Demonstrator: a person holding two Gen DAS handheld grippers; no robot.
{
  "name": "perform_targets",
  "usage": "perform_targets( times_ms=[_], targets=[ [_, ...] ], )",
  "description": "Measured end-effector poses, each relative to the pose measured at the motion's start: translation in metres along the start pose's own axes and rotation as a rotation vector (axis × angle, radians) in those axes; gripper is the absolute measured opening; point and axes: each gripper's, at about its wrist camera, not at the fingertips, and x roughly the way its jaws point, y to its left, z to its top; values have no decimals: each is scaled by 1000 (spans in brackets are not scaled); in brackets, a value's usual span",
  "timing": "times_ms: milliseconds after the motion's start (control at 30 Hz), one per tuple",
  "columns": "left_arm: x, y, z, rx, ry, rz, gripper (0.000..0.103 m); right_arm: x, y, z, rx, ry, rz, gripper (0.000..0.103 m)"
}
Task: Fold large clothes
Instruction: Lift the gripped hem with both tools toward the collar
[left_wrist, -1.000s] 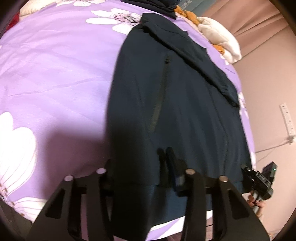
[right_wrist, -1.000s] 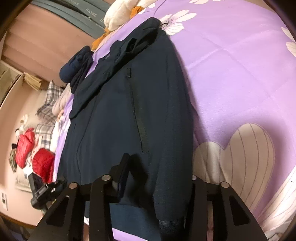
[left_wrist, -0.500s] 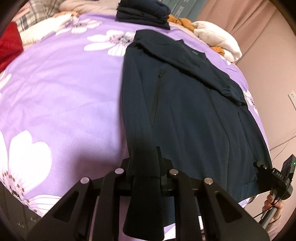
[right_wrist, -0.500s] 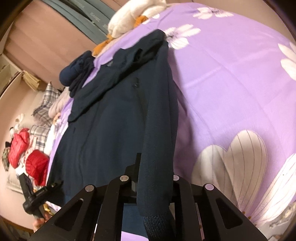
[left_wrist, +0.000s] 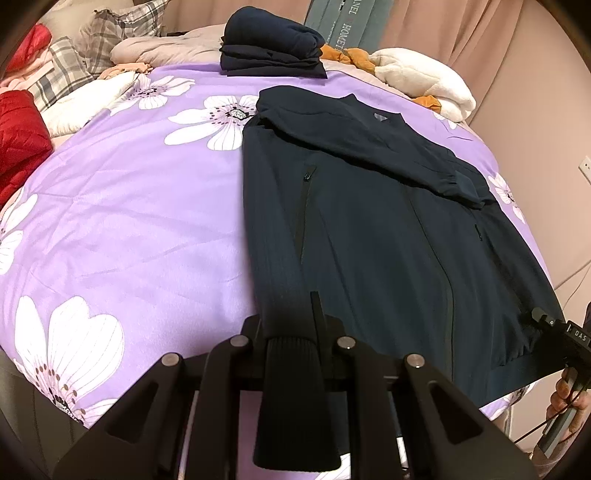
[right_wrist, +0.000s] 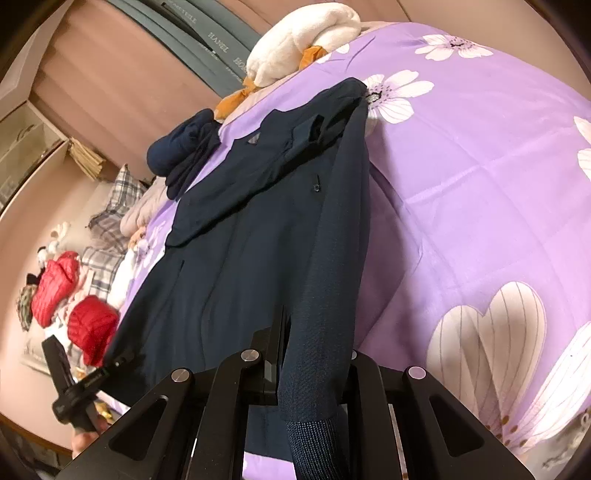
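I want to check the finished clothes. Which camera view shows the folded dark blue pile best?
The left wrist view: the folded dark blue pile lies unobstructed beyond the jacket, its stacked layers visible. The right wrist view shows it smaller, from the side.

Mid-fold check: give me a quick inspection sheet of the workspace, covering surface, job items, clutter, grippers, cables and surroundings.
Surface: purple floral bedspread, smooth around the garment.
Job's things: navy jacket lying flat, one sleeve folded across its chest; folded navy stack at the far edge.
Clutter: white plush, red padded jacket, plaid pillows along the bed's edges.
Grippers: left gripper and right gripper are each shut on a ribbed cuff.
Cables: thin dark cable hanging beneath the person's hand.
Surroundings: pink curtains, wall socket.
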Motion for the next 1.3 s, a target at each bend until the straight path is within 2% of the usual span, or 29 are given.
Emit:
perform_targets(
  times_ms=[1300],
  targets=[
    [-26,-17,4,57,-72,-19,13,-16,17,5,-38,-38,95,14]
  ],
)
